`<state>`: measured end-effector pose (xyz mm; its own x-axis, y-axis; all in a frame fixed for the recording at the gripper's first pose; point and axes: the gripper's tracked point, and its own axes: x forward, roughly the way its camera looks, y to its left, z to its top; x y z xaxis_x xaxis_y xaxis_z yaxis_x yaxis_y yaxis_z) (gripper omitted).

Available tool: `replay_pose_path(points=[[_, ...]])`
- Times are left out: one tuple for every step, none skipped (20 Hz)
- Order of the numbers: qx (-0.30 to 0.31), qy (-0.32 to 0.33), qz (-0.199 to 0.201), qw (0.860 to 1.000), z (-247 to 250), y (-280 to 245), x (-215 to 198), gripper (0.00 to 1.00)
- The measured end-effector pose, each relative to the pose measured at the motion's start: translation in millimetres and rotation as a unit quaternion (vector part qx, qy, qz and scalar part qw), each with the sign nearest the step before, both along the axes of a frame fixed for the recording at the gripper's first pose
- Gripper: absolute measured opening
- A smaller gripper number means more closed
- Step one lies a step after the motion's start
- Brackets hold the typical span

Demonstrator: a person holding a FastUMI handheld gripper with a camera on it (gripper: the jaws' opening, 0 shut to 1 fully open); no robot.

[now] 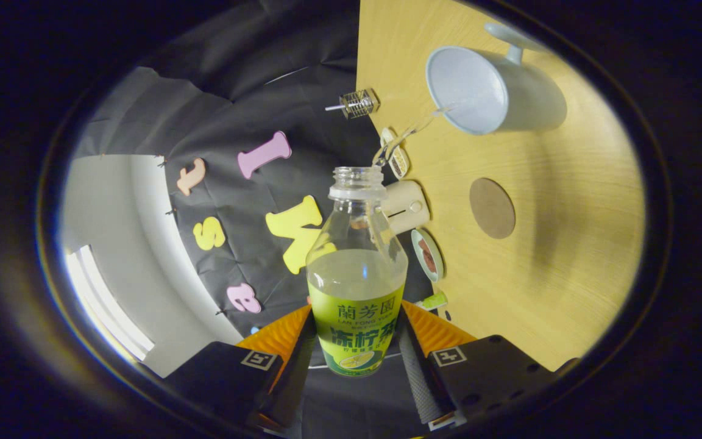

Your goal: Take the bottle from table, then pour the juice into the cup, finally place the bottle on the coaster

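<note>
Bottle in my grip, tipped toward the cup.

My hand-held gripper (356, 350) is clamped on the uncapped juice bottle (356, 286), both fingers pressing its labelled sides. Beyond its mouth the pale blue cup (490, 91) stands on the wooden table (570, 244); the round brown coaster (492, 208) lies nearer.

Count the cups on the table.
1: the pale blue cup stands on the wooden table, beyond the round coaster. The jaws are shut on the bottle, which may hide small things behind it.
</note>
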<state>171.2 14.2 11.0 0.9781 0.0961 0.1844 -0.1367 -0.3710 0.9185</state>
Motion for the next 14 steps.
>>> replay_pose_path(points=[[0.005,-0.004,-0.002,1.0,1.5,-0.9,0.5,0.77],[0.01,-0.006,-0.005,1.0,2.0,-1.3,1.7,0.77],[0.014,-0.009,-0.004,1.0,2.6,-1.0,2.3,0.77],[0.018,-0.009,-0.004,1.0,4.0,-1.5,3.2,0.77],[0.023,-0.009,-0.005,1.0,3.3,-2.1,1.7,0.77],[0.027,-0.006,-0.009,1.0,2.7,-4.6,2.0,0.77],[0.031,-0.003,-0.01,0.999,1.0,-4.9,2.1,0.77],[0.036,-0.002,-0.013,0.999,-0.4,-6.3,0.8,0.77],[0.04,-0.004,-0.017,0.999,-0.5,-8.7,0.2,0.77],[0.043,-0.006,-0.017,0.999,-0.2,-8.4,1.2,0.77],[0.043,-0.007,-0.011,0.999,-0.1,-6.1,1.5,0.77],[0.047,-0.006,-0.01,0.999,1.5,-5.9,1.5,0.77],[0.051,-0.01,-0.012,0.999,3.4,-7.3,1.5,0.77],[0.055,-0.015,-0.015,0.998,7.7,-9.6,1.6,0.77]])
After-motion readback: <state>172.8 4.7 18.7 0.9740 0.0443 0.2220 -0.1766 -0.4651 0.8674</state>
